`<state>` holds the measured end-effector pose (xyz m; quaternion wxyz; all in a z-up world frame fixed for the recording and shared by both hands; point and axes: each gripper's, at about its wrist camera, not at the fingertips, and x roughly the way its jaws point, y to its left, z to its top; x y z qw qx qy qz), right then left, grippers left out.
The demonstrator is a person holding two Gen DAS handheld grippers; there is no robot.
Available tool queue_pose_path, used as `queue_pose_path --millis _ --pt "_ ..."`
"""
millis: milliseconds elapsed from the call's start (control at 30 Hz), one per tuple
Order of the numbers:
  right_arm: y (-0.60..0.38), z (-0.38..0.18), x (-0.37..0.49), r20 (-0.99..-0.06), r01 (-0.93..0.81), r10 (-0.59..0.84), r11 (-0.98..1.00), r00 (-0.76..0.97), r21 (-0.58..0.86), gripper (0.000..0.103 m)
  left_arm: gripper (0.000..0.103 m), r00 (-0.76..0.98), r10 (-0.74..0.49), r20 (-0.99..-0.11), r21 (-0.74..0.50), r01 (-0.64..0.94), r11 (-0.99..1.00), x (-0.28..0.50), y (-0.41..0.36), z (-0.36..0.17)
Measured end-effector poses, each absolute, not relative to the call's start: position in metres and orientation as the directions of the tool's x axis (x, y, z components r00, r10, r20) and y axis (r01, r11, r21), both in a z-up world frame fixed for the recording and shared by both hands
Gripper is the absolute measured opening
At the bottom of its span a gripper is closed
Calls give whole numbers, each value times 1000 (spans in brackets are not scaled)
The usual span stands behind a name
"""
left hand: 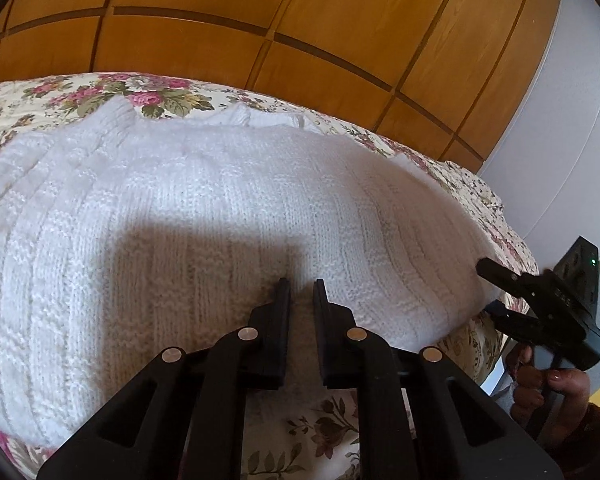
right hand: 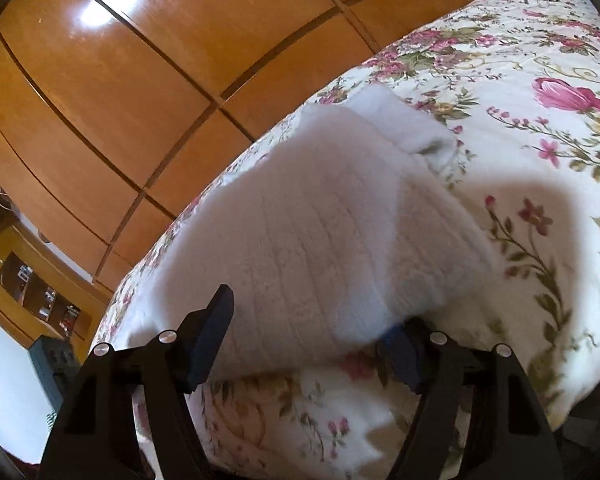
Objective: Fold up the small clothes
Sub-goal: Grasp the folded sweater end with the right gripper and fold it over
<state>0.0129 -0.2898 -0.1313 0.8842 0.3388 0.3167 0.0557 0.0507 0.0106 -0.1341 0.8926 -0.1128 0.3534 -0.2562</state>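
Observation:
A white knitted sweater (left hand: 220,208) lies spread on a floral bedspread (left hand: 60,92). My left gripper (left hand: 302,284) sits over the sweater's near hem with its fingers a narrow gap apart, and sweater fabric lies between them. My right gripper (right hand: 312,320) is open wide at the sweater's (right hand: 320,220) near corner, one finger (right hand: 216,320) above the fabric and the other (right hand: 400,352) under its edge. The right gripper also shows in the left wrist view (left hand: 496,292), at the sweater's right edge, held by a hand (left hand: 548,388).
A wooden panelled wardrobe (left hand: 260,20) stands behind the bed. A grey wall (left hand: 572,140) is at the right. A wooden shelf unit (right hand: 28,280) with small items stands at the left of the right wrist view. The bedspread (right hand: 520,140) stretches out to the right.

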Motion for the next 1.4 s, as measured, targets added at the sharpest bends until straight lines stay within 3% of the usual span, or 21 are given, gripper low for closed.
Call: queue_pose_path --millis 333,500,567,633,733,867,900,1067,1233,1400 --pt "-288 -129 44 -480 166 259 717 838 677 70 12 617 -537 -576 -376 383 844 52 10 -134" --pt "-298 -133 57 -462 219 240 640 854 736 52 12 619 -530 -579 -369 381 848 51 9 -134" --pt "-303 -136 64 -471 249 229 614 852 749 36 12 619 -529 -580 -367 382 848 51 9 -133" --pt "-305 -138 70 -483 260 233 610 844 748 28 12 616 -537 -576 -376 384 843 50 11 -131" --pt "-306 -136 74 -492 264 234 615 839 743 24 13 615 -545 -570 -372 398 839 48 12 -125" --pt "-307 -130 72 -486 258 238 614 841 746 21 62 640 -556 -531 -378 408 831 40 24 -109" --pt "-306 -125 72 -486 254 231 626 843 738 20 66 676 -539 -503 -371 395 840 36 32 -102" --pt "-294 -98 71 -487 231 195 694 851 682 20 66 739 -461 -490 -345 322 882 36 61 -92" --pt "-276 -72 73 -478 200 175 748 861 633 20 66 766 -381 -519 -403 174 899 40 105 -99" --pt "-251 -45 73 -453 144 174 799 874 584 19 66 785 -352 -509 -402 145 904 32 126 -97"
